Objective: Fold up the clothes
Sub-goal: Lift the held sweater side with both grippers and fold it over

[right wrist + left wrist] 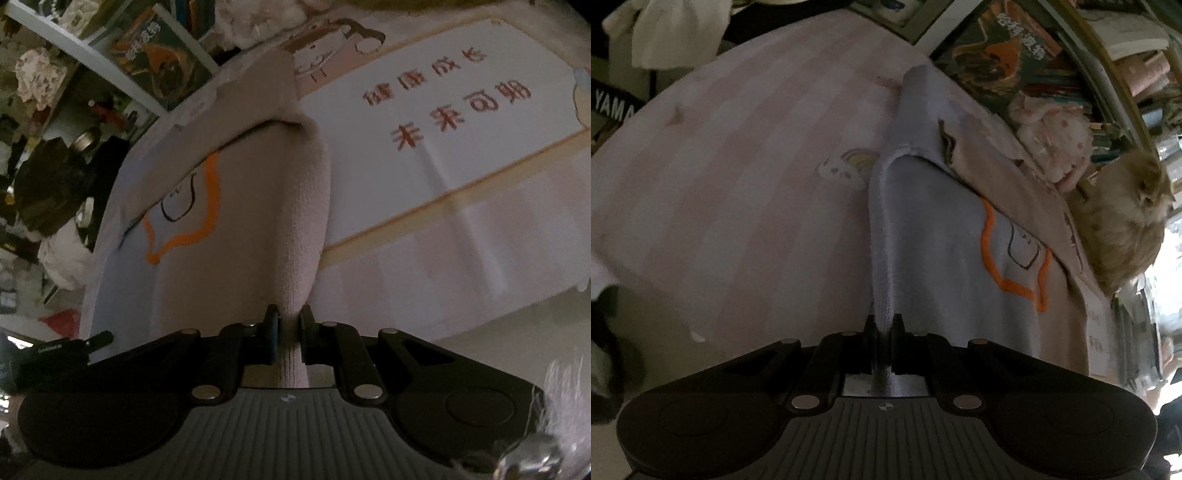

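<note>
Two wrist views look down over a bed in a dim, cluttered room. At the far left, around nine o'clock of the left view, the pink checked sheet (731,177) lies mostly bare, with a small rainbow print near its middle. Moving right, the left gripper (884,325) sits at six o'clock, its fingers pinched tight on a ribbed edge of a pale sweater (934,236); the cloth rises from the grip toward twelve o'clock, with an orange outline drawing at three o'clock. Further right a furry plush toy (1126,221) rests beside the sweater, below crowded bookshelves (1052,74). In the right view the right gripper (290,325), also at six o'clock, is clamped on another ribbed edge of the same sweater, which lies partly doubled over itself on the bed. At two o'clock a white printed panel (461,129) with red characters covers the bedding. The likely trouble: each hold is a thin bite of soft knit, so uneven pulling between the hands could slip an edge free or skew the fold, and the sweater could drag against the toy.
</note>
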The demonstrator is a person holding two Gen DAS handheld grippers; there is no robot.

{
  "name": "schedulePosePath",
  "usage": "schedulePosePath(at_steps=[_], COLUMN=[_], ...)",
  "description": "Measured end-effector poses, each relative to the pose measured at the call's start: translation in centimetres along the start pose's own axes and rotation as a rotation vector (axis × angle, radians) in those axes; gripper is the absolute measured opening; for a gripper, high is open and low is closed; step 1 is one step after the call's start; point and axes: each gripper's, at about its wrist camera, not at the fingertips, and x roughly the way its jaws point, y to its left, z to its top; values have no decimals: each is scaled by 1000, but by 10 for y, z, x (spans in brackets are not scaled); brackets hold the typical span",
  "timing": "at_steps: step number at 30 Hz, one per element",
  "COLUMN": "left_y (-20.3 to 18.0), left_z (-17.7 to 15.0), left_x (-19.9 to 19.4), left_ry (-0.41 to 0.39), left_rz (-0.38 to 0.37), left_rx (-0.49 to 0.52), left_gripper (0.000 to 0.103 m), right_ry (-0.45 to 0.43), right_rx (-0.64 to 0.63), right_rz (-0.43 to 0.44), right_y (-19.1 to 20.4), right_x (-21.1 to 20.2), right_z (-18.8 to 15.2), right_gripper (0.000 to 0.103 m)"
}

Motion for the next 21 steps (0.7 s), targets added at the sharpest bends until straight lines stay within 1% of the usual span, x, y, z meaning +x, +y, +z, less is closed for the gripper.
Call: schedulePosePath(at_steps=[4, 6, 8, 11, 15, 17, 19, 21], left_y=[1, 1, 1, -3, -12, -16, -21, -20], left_z=[-4, -3, 0, 9, 31, 46, 63, 80], left_x=[-5, -10, -16, -21, -19, -15, -11, -6], left_ry=[-1, -18, -43, -85, -149, -180, -210, -239], left_rz=[-20, -52, -104, -199, -331, -377, -417, -440], left_rx=[-32, -69, -115, -174, -257, -286, -311, -346], left_gripper=[5, 4, 4, 4, 4, 4, 4, 4], right_ry=[18, 12, -2, -38, -114, -162, -208, -255], right_rx=[-22, -14, 16, 82, 200, 260, 315, 369], right_rz=[11, 32, 80, 177, 314, 385, 421, 451], right_y=[1, 1, 0, -1, -1, -1, -2, -2], right_x=[-5, -9, -15, -23, -28, -28, -24, -21], right_z=[-4, -4, -1, 9, 32, 48, 65, 82], right_gripper=[10, 10, 10, 10, 10, 10, 10, 10])
